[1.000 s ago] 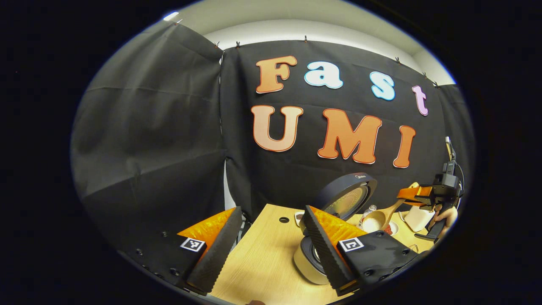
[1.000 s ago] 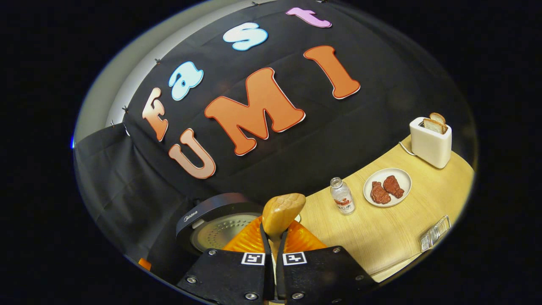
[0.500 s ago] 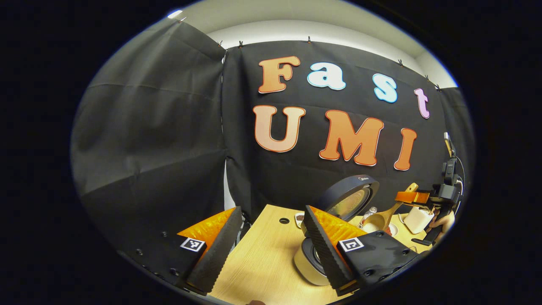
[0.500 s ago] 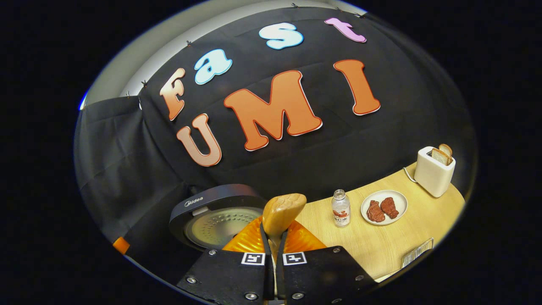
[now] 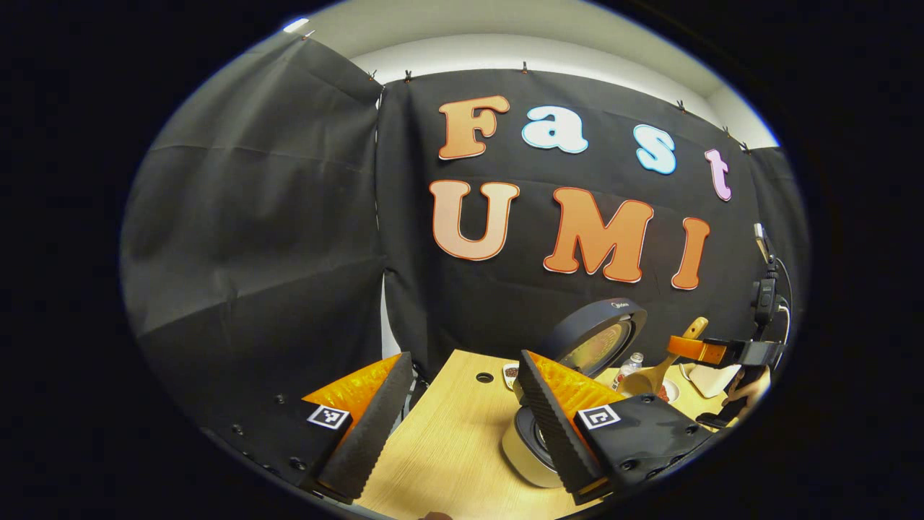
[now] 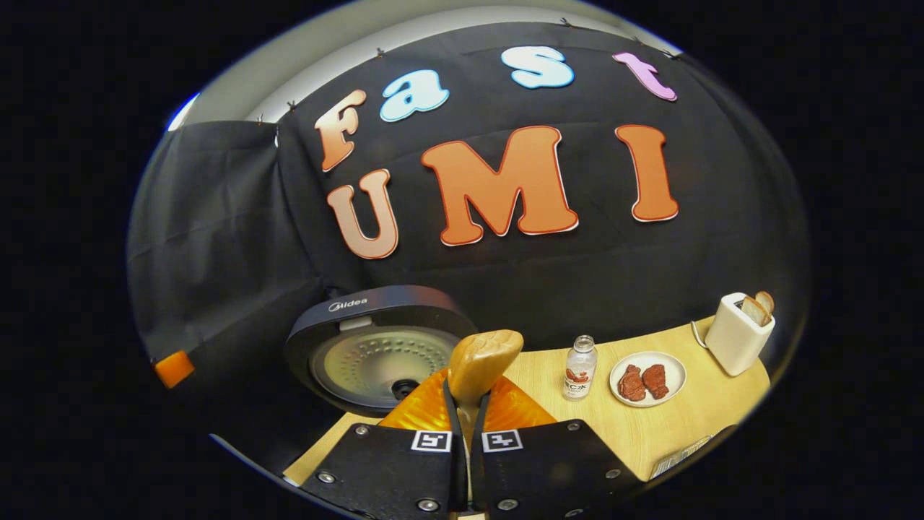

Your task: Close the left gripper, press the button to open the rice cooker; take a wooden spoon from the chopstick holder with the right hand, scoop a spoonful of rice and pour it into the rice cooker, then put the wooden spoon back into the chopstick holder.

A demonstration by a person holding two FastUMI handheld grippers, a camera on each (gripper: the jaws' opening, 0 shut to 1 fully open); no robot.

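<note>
Right hand-held gripper (image 6: 468, 419) clenched on wooden spoon (image 6: 482, 363), bowl forward, beside the rice cooker (image 6: 379, 357) with lid raised. Left hand-held gripper (image 5: 458, 422) released, fingers wide apart over bench (image 5: 447, 440), cooker base behind its right finger.

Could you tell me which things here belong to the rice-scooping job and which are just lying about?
Job:
rice cooker, lid up
wooden spoon, held in the right claw

Lying about:
bottle
plate of meat
toaster
</note>
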